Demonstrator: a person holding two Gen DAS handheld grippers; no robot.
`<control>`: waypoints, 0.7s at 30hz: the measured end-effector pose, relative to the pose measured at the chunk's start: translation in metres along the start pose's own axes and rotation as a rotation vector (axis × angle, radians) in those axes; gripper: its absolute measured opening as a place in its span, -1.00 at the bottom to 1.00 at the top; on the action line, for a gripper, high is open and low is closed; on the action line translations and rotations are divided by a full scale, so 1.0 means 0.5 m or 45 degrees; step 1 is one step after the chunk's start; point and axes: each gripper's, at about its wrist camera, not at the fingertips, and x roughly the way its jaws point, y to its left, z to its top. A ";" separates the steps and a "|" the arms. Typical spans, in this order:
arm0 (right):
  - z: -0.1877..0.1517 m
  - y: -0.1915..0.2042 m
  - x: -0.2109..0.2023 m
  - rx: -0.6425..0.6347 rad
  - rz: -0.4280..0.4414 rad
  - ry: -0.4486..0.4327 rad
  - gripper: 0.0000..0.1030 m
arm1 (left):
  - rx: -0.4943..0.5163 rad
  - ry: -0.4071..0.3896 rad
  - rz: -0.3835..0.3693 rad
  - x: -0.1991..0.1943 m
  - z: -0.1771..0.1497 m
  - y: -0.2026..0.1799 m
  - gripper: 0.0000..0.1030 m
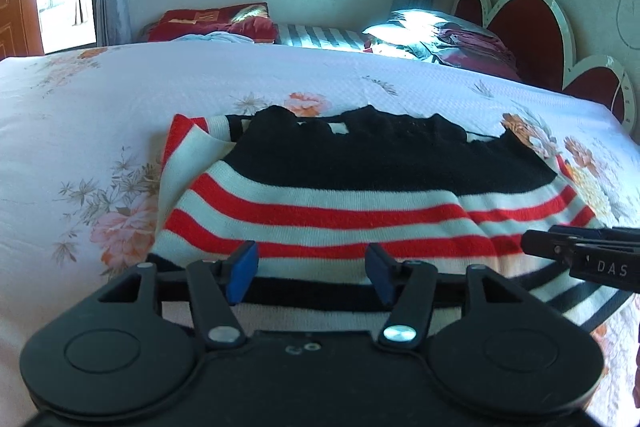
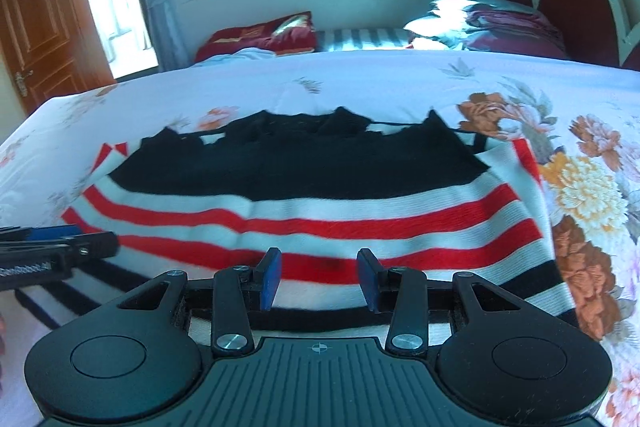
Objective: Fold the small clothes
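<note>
Striped sweater lies just ahead of both tools (jaws apart).

Two hand-held grippers angle downward side by side. The left gripper has its blue-padded jaws parted, nothing pressed between the pads. The right gripper likewise shows its jaws apart, a narrower gap, and empty. Each gripper's tip juts into the edge of the other's view.

Both grippers: black plastic linkages, silver pivot screws, blue finger pads; "DAS" lettering at right edge.
</note>
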 end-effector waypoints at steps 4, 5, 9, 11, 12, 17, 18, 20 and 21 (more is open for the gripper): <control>-0.017 0.001 -0.005 -0.016 -0.014 0.016 -0.19 | 0.018 -0.001 0.026 -0.006 -0.018 0.009 0.13; -0.023 -0.004 -0.007 -0.016 -0.026 0.024 -0.19 | 0.020 0.001 0.034 -0.008 -0.024 0.015 0.13; -0.048 -0.040 -0.019 -0.029 -0.095 0.044 -0.19 | 0.021 0.003 0.037 -0.020 -0.046 0.042 0.12; -0.058 -0.061 -0.030 -0.035 -0.138 0.038 -0.19 | 0.046 -0.001 0.041 -0.027 -0.054 0.044 0.09; -0.063 -0.072 -0.036 -0.034 -0.160 0.032 -0.20 | 0.050 -0.002 0.044 -0.031 -0.058 0.046 0.09; -0.090 -0.116 -0.046 -0.013 -0.230 0.023 -0.20 | 0.001 0.012 0.072 -0.041 -0.080 0.051 0.09; -0.090 -0.117 -0.053 -0.004 -0.234 0.022 -0.20 | 0.013 0.017 0.081 -0.040 -0.084 0.050 0.09; -0.089 -0.113 -0.062 0.002 -0.247 -0.001 -0.20 | 0.029 0.019 0.091 -0.041 -0.086 0.047 0.09; -0.095 -0.117 -0.057 0.009 -0.258 0.014 -0.20 | 0.026 0.022 0.092 -0.041 -0.087 0.048 0.09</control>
